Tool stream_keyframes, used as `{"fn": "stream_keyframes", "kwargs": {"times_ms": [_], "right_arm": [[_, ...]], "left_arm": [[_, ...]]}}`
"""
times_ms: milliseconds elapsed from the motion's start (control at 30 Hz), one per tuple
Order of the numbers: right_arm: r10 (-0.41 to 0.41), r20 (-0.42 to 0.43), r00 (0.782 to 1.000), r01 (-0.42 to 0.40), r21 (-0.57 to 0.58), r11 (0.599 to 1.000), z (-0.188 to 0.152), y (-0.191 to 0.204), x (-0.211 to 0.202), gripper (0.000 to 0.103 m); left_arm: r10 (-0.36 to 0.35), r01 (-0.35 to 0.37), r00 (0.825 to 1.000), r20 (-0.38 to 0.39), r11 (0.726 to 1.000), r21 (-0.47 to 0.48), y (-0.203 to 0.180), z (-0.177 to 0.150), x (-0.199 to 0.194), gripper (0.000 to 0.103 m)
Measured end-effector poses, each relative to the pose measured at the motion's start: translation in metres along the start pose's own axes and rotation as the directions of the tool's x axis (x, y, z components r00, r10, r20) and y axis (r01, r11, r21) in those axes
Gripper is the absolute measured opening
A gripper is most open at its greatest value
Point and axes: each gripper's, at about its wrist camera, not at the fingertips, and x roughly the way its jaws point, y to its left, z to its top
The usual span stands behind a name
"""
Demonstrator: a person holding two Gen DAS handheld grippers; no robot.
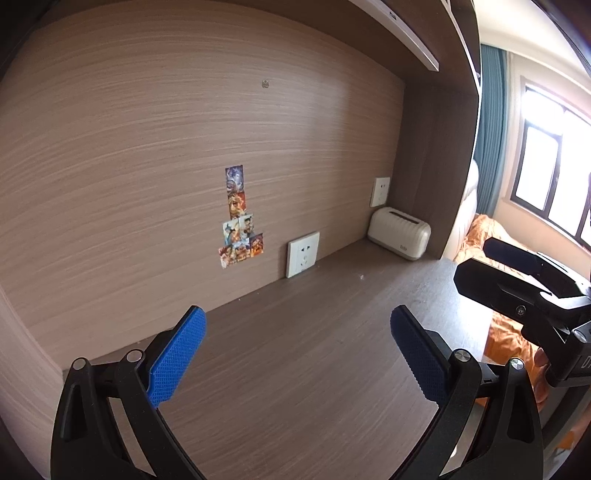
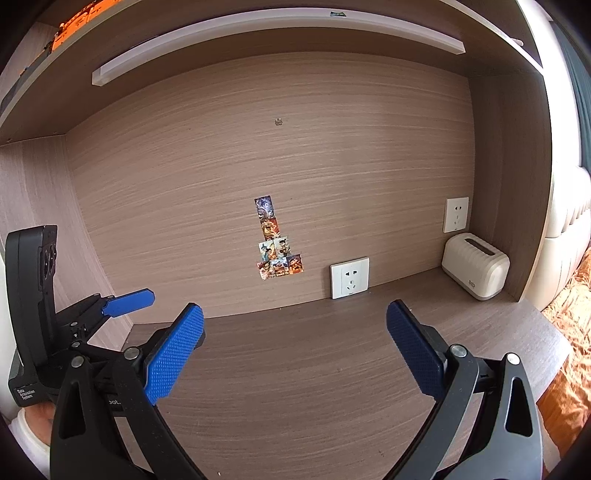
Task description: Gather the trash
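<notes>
Left gripper [image 1: 297,350], right gripper [image 2: 295,347]: jaws spread, nothing held, above wooden desk [image 2: 314,369]; cream tissue box [image 2: 474,266] in far corner.

Counted on table [image 2: 332,369]: 1 cream ribbed box [image 2: 475,266], far right corner.
Counted on back panel: 2 white wall sockets [image 2: 349,277] [image 2: 456,214]; 1 cluster of picture cards [image 2: 276,243], 7 counted, exact number uncertain; 1 small round fitting [image 2: 278,122].
Counted under shelf: 1 white light bar [image 2: 258,33].
Tongs: 2 pairs, left [image 1: 297,354] and right [image 2: 295,350].
</notes>
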Motion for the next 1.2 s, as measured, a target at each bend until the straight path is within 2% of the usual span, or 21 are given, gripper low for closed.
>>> {"fn": "stream_keyframes", "kwargs": {"times_ms": [767, 1033, 1200], "right_arm": [[-0.026, -0.007, 1.0, 0.025, -0.014, 1.0, 0.0, -0.004, 0.009, 0.099], [-0.035, -0.014, 0.999, 0.034, -0.019, 0.999, 0.0, -0.003, 0.014, 0.099], [-0.033, -0.018, 0.999, 0.032, -0.019, 0.999, 0.001, -0.003, 0.017, 0.099]], "left_arm": [[0.032, -0.032, 0.999, 0.007, 0.999, 0.037, 0.005, 0.005, 0.016, 0.098], [0.042, -0.042, 0.999, 0.004, 0.999, 0.018, 0.011, 0.006, 0.021, 0.098], [0.014, -0.014, 1.0, -0.018, 1.0, 0.002, 0.017, 0.007, 0.027, 0.098]]}}
